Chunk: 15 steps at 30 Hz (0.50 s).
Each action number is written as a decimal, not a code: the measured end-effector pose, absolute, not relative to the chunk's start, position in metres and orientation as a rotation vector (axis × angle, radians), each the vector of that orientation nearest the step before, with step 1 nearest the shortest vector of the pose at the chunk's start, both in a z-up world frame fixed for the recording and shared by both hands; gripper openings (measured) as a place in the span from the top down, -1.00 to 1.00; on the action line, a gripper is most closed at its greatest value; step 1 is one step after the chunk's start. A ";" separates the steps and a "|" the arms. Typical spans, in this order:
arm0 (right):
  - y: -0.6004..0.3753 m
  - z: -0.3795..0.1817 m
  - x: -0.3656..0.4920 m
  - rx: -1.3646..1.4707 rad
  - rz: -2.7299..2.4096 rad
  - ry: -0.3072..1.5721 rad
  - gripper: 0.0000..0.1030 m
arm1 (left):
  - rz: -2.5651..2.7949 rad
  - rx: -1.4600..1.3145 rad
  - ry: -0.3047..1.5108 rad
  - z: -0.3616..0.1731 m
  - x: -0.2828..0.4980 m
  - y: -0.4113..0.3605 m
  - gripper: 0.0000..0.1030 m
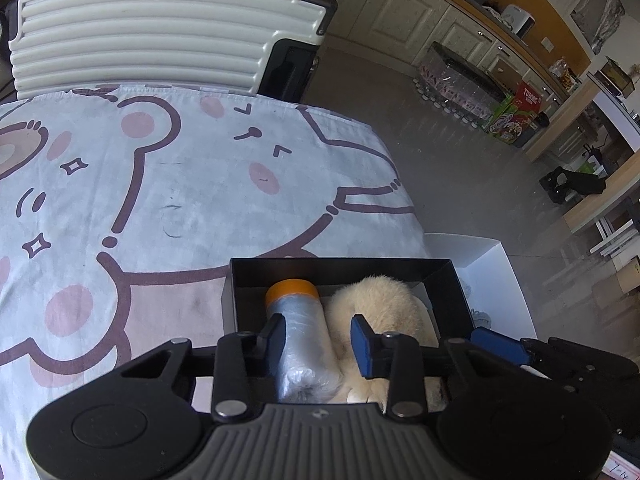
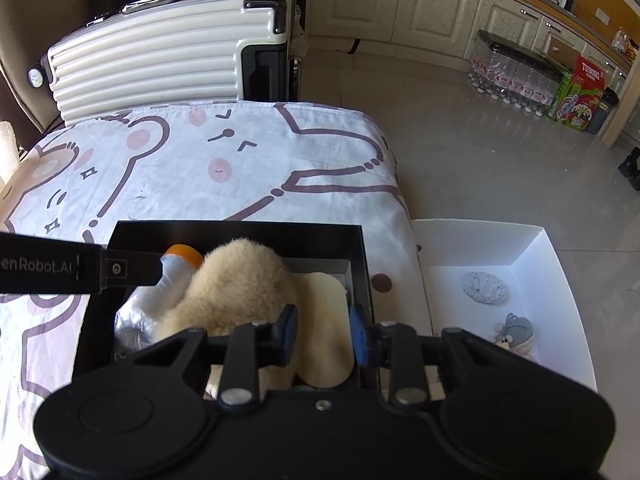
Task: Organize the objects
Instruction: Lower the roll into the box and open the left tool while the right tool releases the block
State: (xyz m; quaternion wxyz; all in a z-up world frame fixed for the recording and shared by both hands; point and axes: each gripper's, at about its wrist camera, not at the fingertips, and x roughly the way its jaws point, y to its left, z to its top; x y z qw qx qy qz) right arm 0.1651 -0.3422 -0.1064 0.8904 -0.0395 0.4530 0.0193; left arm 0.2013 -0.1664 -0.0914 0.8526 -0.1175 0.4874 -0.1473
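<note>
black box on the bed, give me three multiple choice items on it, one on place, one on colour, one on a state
1. Where is the fluffy cream plush toy?
A. in the black box
B. in the white box
C. on the suitcase

2. What colour is the cap on the foil-wrapped bottle?
A. blue
B. orange
C. green

3. How does the bottle lie relative to the left gripper?
A. far off on the bedsheet
B. between its fingers
C. standing upright on the floor

Answers: 1 A, the plush fills the middle of the black box in both views. 2 B, the orange cap shows at the bottle's far end. 3 B, the left wrist view shows the bottle running lengthwise between the two fingers.
</note>
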 end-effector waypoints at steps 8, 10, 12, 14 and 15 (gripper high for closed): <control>-0.343 -0.103 0.163 -0.066 0.040 0.938 0.43 | -0.303 -0.216 1.024 -0.089 0.198 -0.166 0.30; -0.343 -0.101 0.162 -0.056 0.037 0.935 0.41 | -0.294 -0.197 1.023 -0.088 0.197 -0.166 0.30; -0.344 -0.098 0.160 -0.042 0.033 0.930 0.40 | -0.287 -0.181 1.021 -0.086 0.196 -0.166 0.30; -0.346 -0.094 0.159 -0.027 0.027 0.925 0.37 | -0.280 -0.171 1.020 -0.084 0.193 -0.165 0.29; -0.347 -0.092 0.158 -0.019 0.026 0.922 0.35 | -0.278 -0.166 1.018 -0.083 0.192 -0.165 0.30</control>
